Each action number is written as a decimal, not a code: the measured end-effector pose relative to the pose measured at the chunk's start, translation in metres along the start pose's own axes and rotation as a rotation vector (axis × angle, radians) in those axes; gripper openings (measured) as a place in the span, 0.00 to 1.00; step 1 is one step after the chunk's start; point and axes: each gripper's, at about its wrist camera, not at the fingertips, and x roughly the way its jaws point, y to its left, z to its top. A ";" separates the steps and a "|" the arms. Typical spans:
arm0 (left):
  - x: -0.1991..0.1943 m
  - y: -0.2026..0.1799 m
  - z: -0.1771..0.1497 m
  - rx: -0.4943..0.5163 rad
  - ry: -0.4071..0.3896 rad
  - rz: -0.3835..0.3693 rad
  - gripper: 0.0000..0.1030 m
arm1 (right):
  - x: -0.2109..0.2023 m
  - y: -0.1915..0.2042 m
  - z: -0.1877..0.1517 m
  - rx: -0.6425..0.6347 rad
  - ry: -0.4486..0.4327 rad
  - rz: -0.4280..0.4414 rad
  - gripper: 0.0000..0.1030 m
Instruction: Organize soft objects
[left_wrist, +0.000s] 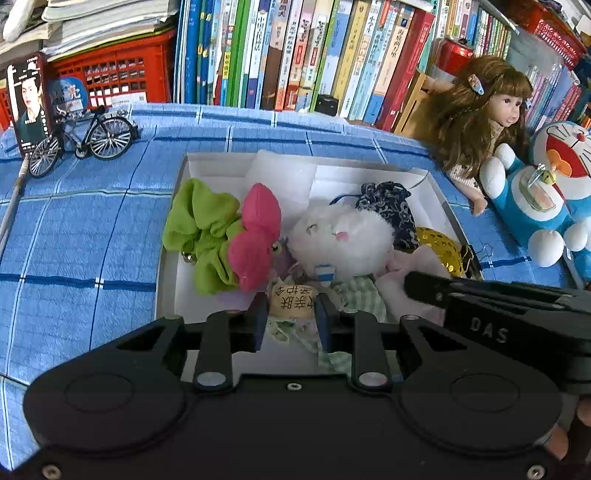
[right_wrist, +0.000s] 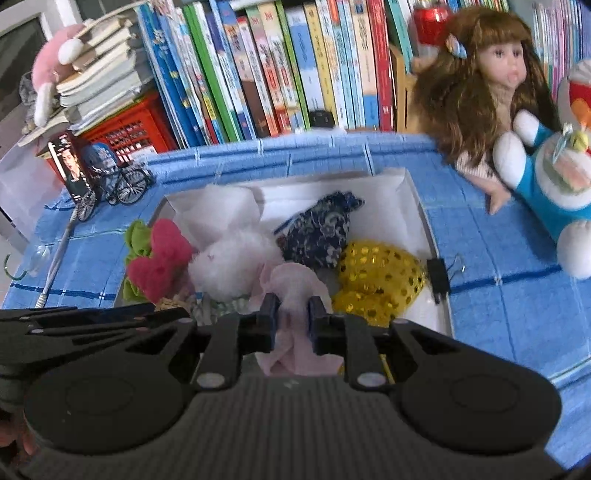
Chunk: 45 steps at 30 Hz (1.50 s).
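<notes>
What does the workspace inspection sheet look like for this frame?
Surface: blue checked cloth.
Job's things: white box holding green cloth, pink plush, white plush, floral pouch, yellow sequin piece.
Clutter: model bicycle, doll, blue plush, binder clip.
Grippers: left gripper shut on checked cloth with tag; right gripper shut on pale pink cloth.
Cables: nothing seen.
Surroundings: books, red crate.

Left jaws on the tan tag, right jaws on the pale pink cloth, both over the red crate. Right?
Nearly. The left gripper is shut on the tan tag and the right gripper on the pale pink cloth, but both are over the white box, not the red crate; both wrist views show this.
</notes>
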 end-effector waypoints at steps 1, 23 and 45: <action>0.001 0.000 0.000 -0.001 0.005 0.005 0.26 | 0.003 -0.001 0.000 0.008 0.011 0.001 0.22; -0.036 -0.010 -0.008 0.073 -0.124 0.055 0.59 | -0.019 0.000 -0.005 -0.032 -0.067 0.003 0.56; -0.145 -0.028 -0.090 0.190 -0.510 0.053 0.86 | -0.143 0.003 -0.063 -0.199 -0.544 -0.024 0.86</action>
